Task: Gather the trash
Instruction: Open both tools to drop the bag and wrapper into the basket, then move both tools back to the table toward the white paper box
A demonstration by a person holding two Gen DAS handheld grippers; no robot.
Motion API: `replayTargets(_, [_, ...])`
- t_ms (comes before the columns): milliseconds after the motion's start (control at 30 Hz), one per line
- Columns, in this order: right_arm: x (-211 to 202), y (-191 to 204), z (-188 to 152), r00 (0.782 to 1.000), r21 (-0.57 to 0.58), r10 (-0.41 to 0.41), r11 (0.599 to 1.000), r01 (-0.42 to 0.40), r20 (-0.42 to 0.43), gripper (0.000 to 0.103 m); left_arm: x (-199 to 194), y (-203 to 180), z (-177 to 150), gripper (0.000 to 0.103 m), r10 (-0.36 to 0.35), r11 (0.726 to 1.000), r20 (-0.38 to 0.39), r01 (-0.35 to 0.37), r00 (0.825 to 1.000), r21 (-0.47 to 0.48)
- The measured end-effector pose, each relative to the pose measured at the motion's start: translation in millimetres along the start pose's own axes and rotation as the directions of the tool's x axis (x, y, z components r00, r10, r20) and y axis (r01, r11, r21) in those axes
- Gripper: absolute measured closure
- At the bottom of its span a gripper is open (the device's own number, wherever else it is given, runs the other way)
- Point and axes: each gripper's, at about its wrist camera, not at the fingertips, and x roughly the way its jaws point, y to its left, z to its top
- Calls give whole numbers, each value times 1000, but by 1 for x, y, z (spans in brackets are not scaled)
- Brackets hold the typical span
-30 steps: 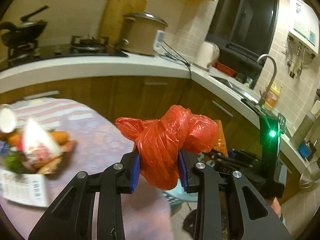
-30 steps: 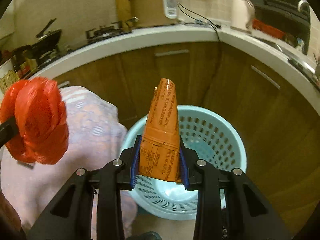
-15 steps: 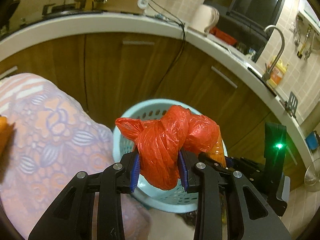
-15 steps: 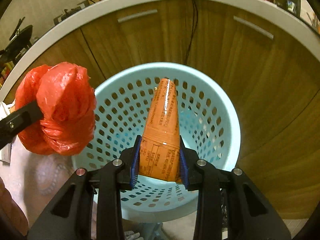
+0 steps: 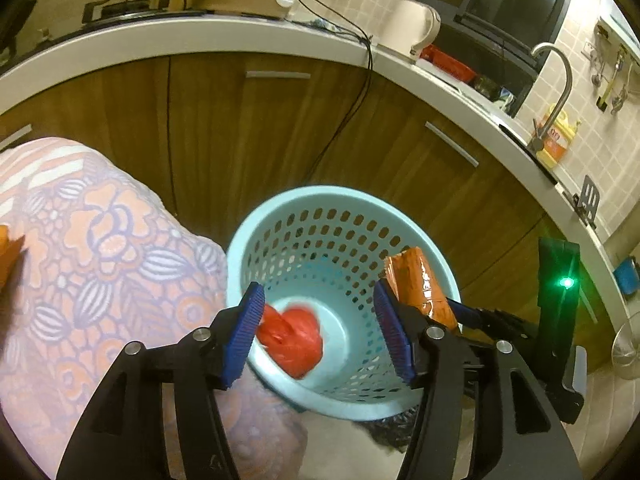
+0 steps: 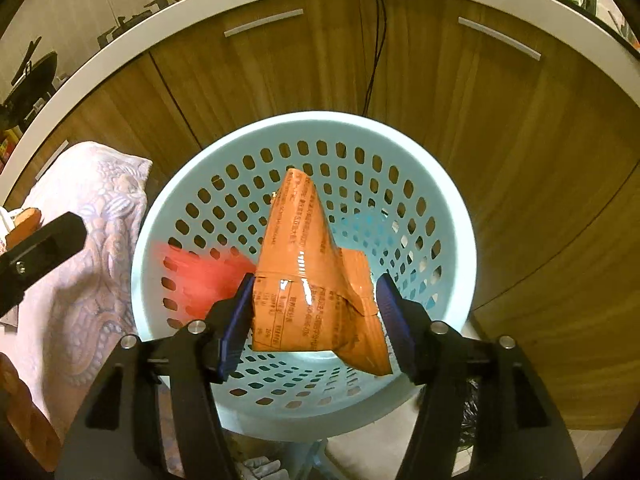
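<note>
With jaws just opened, both grippers (image 5: 320, 332) (image 6: 314, 320) tilt down over basket (image 6: 460, 216).

Pale tiled floor (image 5: 336, 436) carries the light blue perforated plastic basket (image 5: 280, 216), standing upright in front of the brown wooden cabinet doors (image 5: 208, 120). Dark crumpled item (image 5: 384, 432) lies on the floor just beside the basket base, too blurred to identify. Surface under a pink floral cloth (image 5: 100, 248) sits left of the basket, its drape touching the rim.
</note>
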Motion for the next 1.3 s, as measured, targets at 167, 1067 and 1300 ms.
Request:
replayTargets(167, [-8,4,4,1000,-9,-10,1000,10,16,44,-19,5,1,48,-1,1000,34,1,999,-16])
replayTargets(1067, [-86,109,-8,983,-179,115,980,-88,145,22,-173,104,-69,37,436,887,237,-369,868,-279])
replayTargets(1300, [-91,141,-23,982,-237,138,966,-105,128,22,-162,128,-82,35,550,815,139,-494,823,-302])
